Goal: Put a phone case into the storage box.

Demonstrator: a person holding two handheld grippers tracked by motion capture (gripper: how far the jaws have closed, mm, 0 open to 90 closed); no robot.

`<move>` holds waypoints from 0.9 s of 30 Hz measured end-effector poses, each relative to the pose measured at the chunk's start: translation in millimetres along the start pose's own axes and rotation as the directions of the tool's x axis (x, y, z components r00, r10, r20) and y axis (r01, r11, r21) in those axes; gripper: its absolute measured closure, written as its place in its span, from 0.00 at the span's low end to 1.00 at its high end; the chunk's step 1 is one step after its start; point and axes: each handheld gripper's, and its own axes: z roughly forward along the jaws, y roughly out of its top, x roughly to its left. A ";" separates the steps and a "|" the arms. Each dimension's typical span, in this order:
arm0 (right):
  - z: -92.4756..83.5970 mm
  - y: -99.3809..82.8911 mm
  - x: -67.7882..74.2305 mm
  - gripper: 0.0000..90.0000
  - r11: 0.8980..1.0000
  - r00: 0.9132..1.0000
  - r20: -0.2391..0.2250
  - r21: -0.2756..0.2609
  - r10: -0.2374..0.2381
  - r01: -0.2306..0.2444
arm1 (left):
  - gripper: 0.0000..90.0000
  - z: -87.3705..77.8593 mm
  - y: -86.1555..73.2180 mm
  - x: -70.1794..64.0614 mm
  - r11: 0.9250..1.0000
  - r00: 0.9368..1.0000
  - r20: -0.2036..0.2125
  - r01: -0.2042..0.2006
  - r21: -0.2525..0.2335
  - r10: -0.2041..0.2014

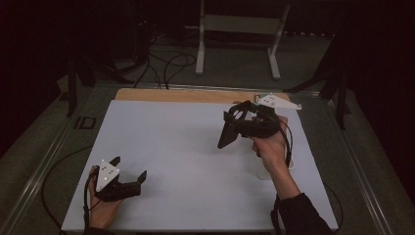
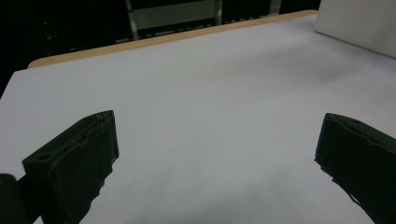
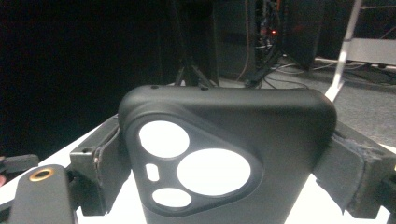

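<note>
A black phone case with round camera cutouts hangs tilted above the right half of the white table top. My right gripper is shut on it, held by a hand from the right. In the right gripper view the phone case stands between the two pads, clamped at both side edges. My left gripper rests low at the table's front left, open, nothing between its jaws. The left gripper view shows that gripper spread wide over bare white surface.
A wooden strip runs along the table's far edge. A small white object lies on the table by the right wrist. Beyond the table are floor cables and a white metal stand. A white flat piece sits at the far right.
</note>
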 end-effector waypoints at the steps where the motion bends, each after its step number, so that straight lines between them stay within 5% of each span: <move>1: 0.2 0.8 -1.5 0.15 1.000 1.000 0.007 -0.001 0.001 -0.001 | 0.00 0.2 -0.1 -0.2 1.000 1.000 -0.004 -0.002 0.002 0.002; 27: 13.0 15.4 -47.4 0.15 0.999 0.988 0.148 -0.010 0.041 -0.040 | 0.00 2.5 -0.8 -4.2 0.999 0.999 -0.020 -0.029 0.015 0.029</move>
